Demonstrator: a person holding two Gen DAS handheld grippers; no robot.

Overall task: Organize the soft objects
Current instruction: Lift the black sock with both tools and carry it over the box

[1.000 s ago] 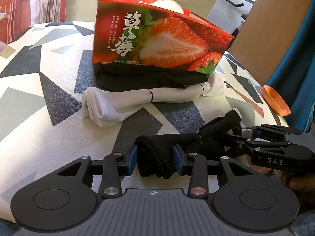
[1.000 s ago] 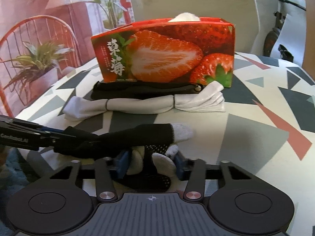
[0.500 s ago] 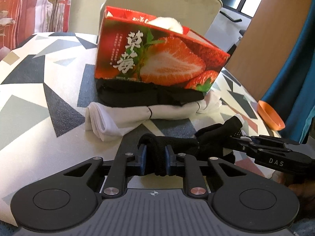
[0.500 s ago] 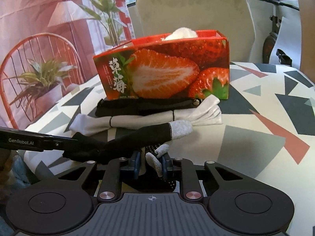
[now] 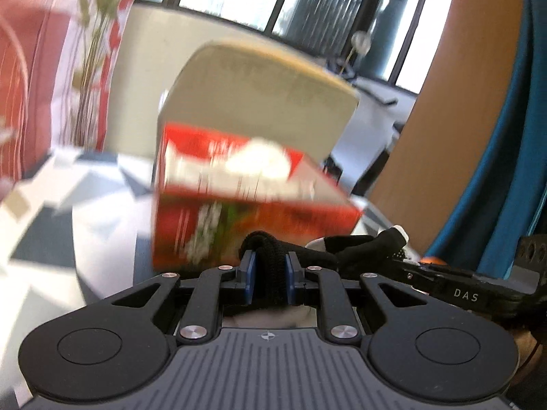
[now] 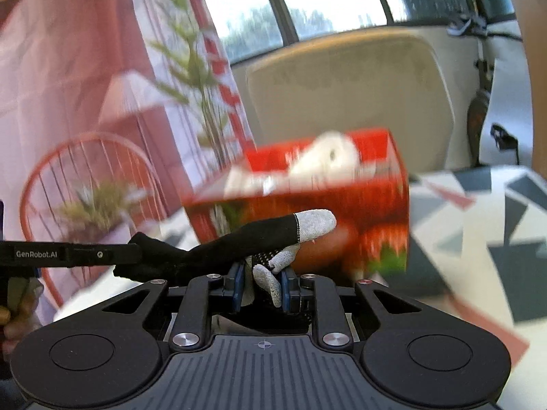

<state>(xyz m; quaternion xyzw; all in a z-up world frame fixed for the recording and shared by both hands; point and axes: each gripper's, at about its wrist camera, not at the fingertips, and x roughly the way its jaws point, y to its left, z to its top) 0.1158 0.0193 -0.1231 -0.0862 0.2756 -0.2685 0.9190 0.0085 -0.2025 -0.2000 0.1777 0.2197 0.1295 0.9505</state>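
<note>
Left claw [image 5: 268,275] clamped on cuff end of black glove [image 6: 239,242], jaws having just closed. Glove stretched between both claws, raised clear of patterned desk [image 6: 478,205], before blurred red strawberry box [image 5: 253,205]. Right claw [image 6: 262,285] likewise just closed, pinching grey-tipped fingers [image 6: 270,273].

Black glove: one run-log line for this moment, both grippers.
left gripper: shut on black glove cuff | right gripper: shut on its finger end | glove: stretched between both, in front of strawberry box
</note>
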